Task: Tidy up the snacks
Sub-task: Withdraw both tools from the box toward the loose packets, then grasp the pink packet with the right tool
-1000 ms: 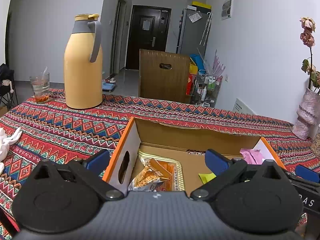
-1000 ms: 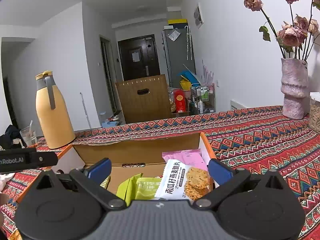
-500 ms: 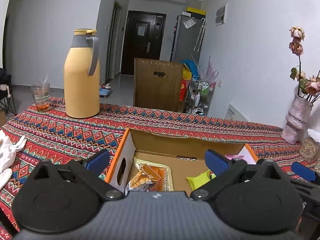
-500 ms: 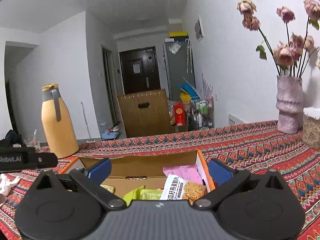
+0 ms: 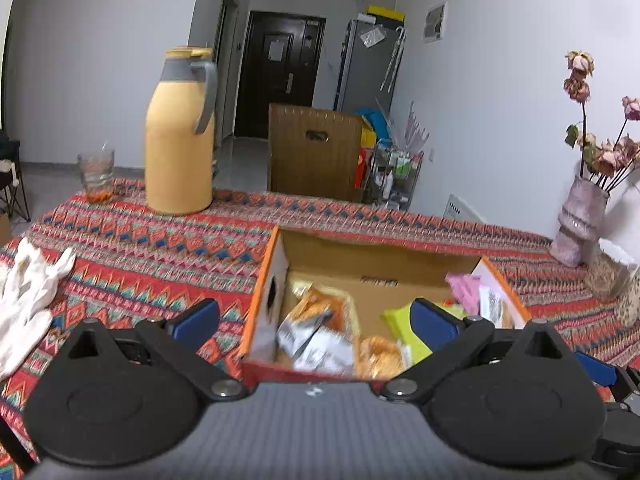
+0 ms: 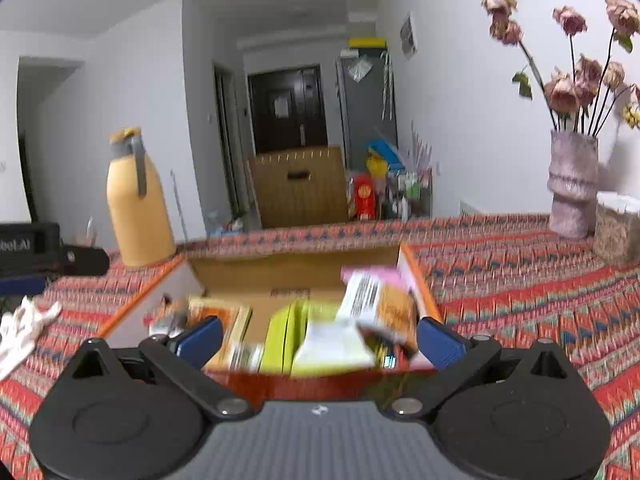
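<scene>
An open cardboard box with orange edges [image 5: 276, 276] [image 6: 416, 276] sits on the patterned tablecloth. Inside lie several snack packets: orange-and-silver ones [image 5: 312, 328] on the left, green ones [image 6: 288, 332] in the middle, and a white-and-orange biscuit packet [image 6: 380, 304] leaning on a pink one [image 5: 464, 288] at the right. My left gripper [image 5: 316, 324] is open and empty, above the box's near edge. My right gripper [image 6: 320, 336] is open and empty, also over the near edge. The left gripper's body shows in the right wrist view [image 6: 36, 248].
A yellow thermos jug [image 5: 180, 136] and a glass [image 5: 96, 176] stand at the table's far left. White gloves [image 5: 28, 288] lie at the left. A pink vase of dried roses [image 5: 580, 220] [image 6: 572, 188] and a clear container [image 6: 618, 228] stand at the right.
Both grippers have pulled back and up from the box, so the whole box and its near edge now show. Both stay open and empty.
</scene>
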A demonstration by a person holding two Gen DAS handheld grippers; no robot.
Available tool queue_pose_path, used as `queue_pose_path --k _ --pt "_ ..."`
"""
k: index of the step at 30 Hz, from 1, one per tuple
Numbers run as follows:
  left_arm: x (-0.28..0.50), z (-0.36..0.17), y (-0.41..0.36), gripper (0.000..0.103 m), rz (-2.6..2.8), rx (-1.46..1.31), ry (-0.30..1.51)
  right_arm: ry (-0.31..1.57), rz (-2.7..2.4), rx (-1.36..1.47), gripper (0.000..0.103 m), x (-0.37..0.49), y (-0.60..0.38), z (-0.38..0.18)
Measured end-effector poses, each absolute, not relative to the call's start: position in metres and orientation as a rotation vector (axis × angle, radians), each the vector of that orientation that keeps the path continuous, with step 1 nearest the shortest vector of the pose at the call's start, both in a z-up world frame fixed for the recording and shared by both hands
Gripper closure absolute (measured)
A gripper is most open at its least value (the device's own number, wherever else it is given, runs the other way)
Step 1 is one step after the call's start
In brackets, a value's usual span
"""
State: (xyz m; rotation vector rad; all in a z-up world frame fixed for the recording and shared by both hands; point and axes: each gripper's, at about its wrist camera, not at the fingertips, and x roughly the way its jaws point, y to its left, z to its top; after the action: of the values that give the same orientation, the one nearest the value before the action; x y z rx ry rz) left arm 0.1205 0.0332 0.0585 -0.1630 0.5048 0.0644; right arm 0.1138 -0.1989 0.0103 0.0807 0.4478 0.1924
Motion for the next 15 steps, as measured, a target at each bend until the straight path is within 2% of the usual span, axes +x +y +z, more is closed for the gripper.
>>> queue_pose_path --k 15 --pt "0.092 -0.005 0.051 0.0 0.047 -0.134 0.658 0.651 0.18 -0.013 0.0 0.093 -0.169 -0.037"
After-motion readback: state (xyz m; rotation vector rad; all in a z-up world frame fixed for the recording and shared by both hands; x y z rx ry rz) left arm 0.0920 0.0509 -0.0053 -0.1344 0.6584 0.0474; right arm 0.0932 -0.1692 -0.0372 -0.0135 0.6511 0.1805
